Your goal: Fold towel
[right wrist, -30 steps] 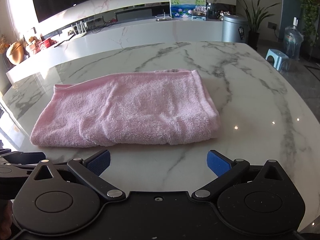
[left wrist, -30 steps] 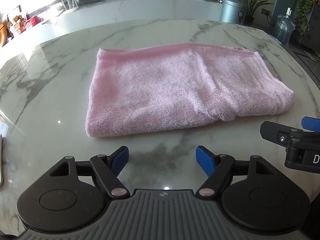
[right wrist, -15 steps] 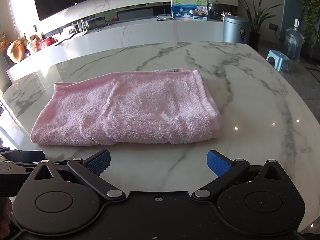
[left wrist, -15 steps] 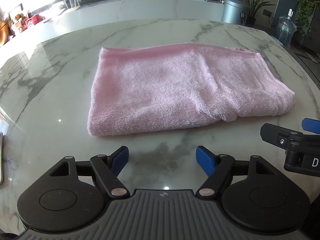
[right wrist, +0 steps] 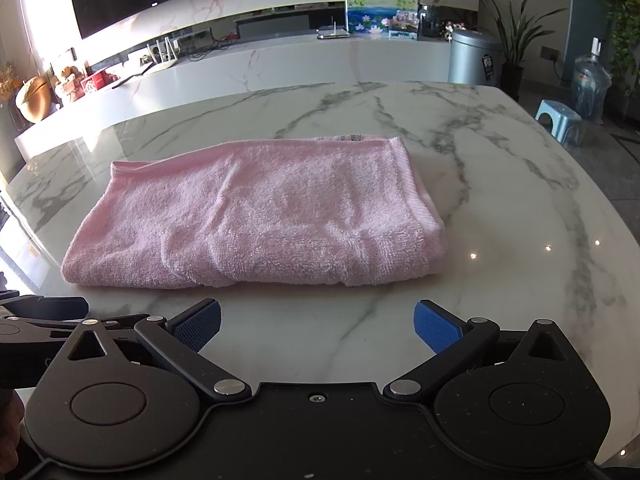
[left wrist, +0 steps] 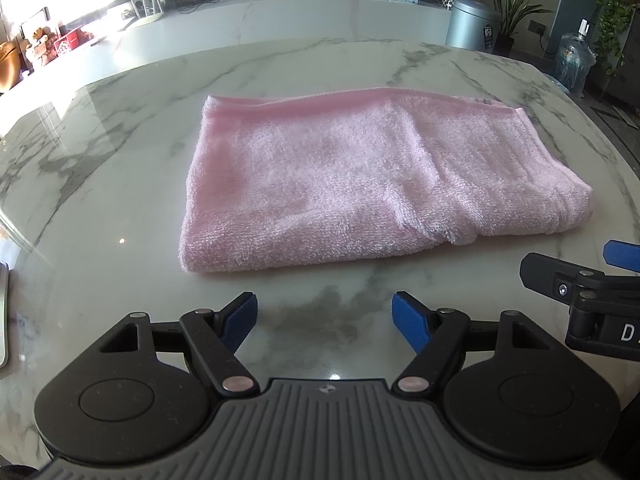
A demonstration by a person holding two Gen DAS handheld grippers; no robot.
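Observation:
A pink towel (left wrist: 360,184) lies folded into a thick rectangle on the white marble table (left wrist: 100,184); it also shows in the right wrist view (right wrist: 256,220). My left gripper (left wrist: 325,322) is open and empty, a short way in front of the towel's near edge. My right gripper (right wrist: 316,326) is open and empty, also just in front of the near edge. The right gripper's tip shows at the right edge of the left wrist view (left wrist: 580,280). Neither gripper touches the towel.
The table's curved edge runs on the right (right wrist: 600,208). Beyond it stand a blue stool (right wrist: 558,120), a water bottle (right wrist: 592,84) and a grey bin (right wrist: 474,58). A white counter (right wrist: 240,76) lies behind. A pale flat object (left wrist: 3,316) lies at the left edge.
Both grippers have drawn back and risen slightly, so the towel looks a little farther away. The towel has not moved and both jaws stay open.

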